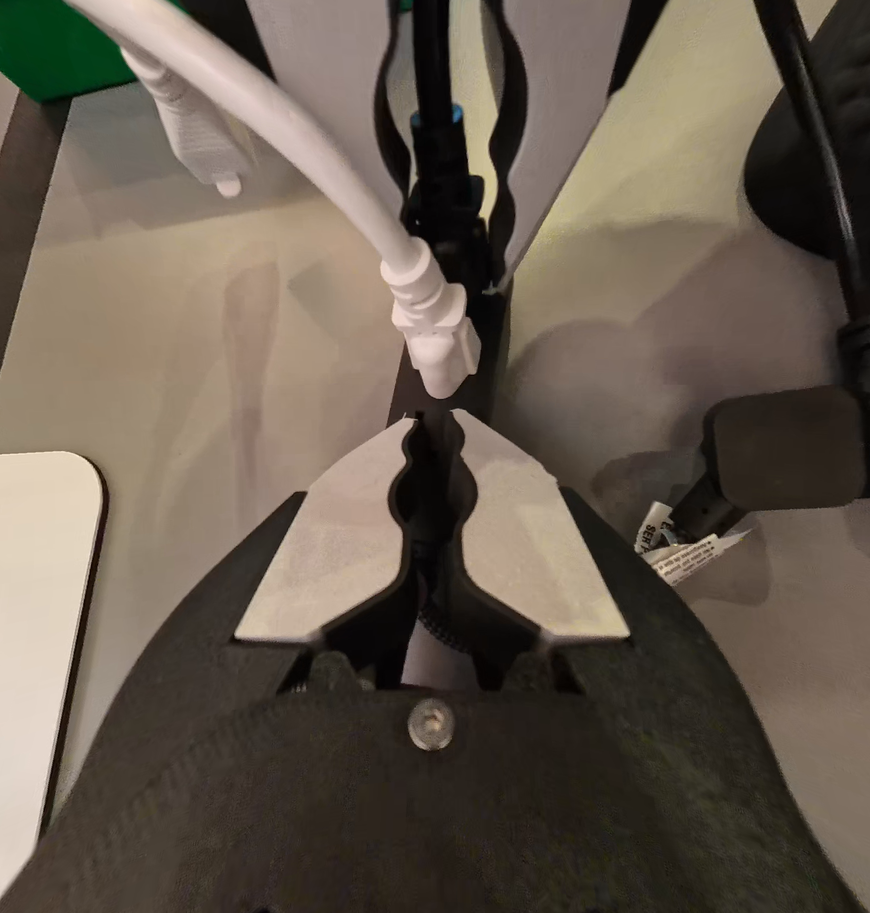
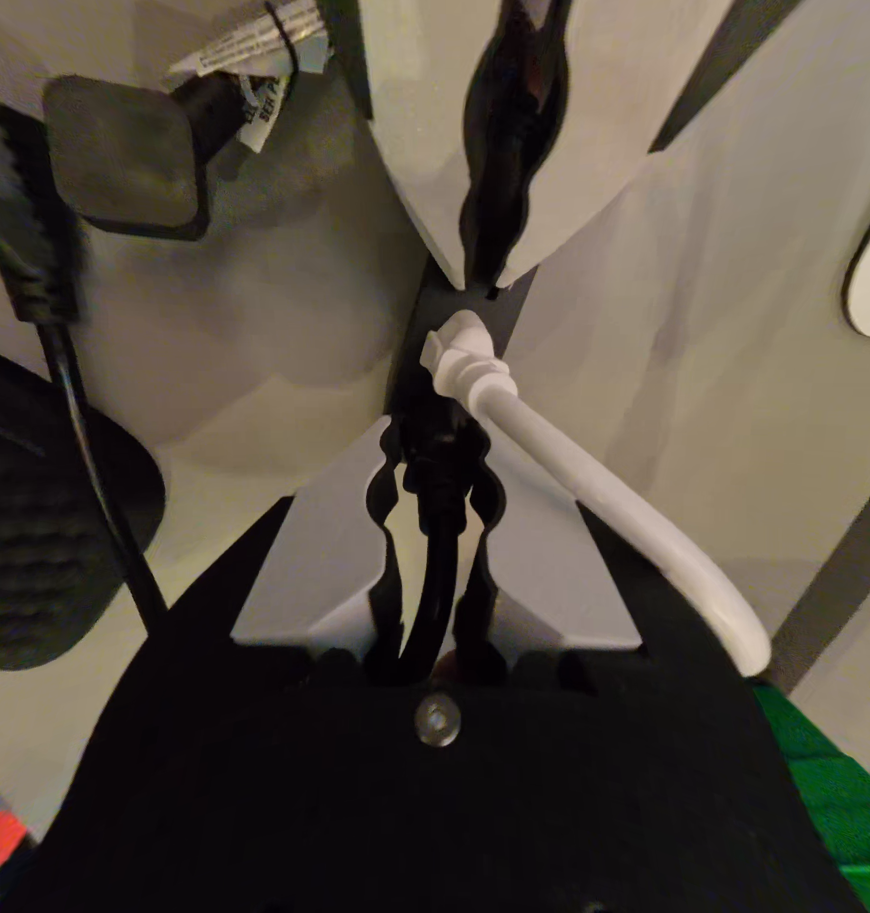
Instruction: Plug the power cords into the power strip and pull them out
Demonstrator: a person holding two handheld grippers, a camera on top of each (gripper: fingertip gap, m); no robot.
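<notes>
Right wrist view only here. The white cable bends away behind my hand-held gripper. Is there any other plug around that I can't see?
Observer: Yes. A second white plug sits loose, in no socket, beside the white cable. I cannot tell whether it ends that cable.
Operator: Is the other one holding anything?
Observer: The left hand-held gripper is shut on a narrow black piece, just short of the white plug on the dark strip.
Operator: Anything odd on what I'm gripping?
Observer: A blue collar shows on the black cord, between the fingers of the right hand-held gripper.
</notes>
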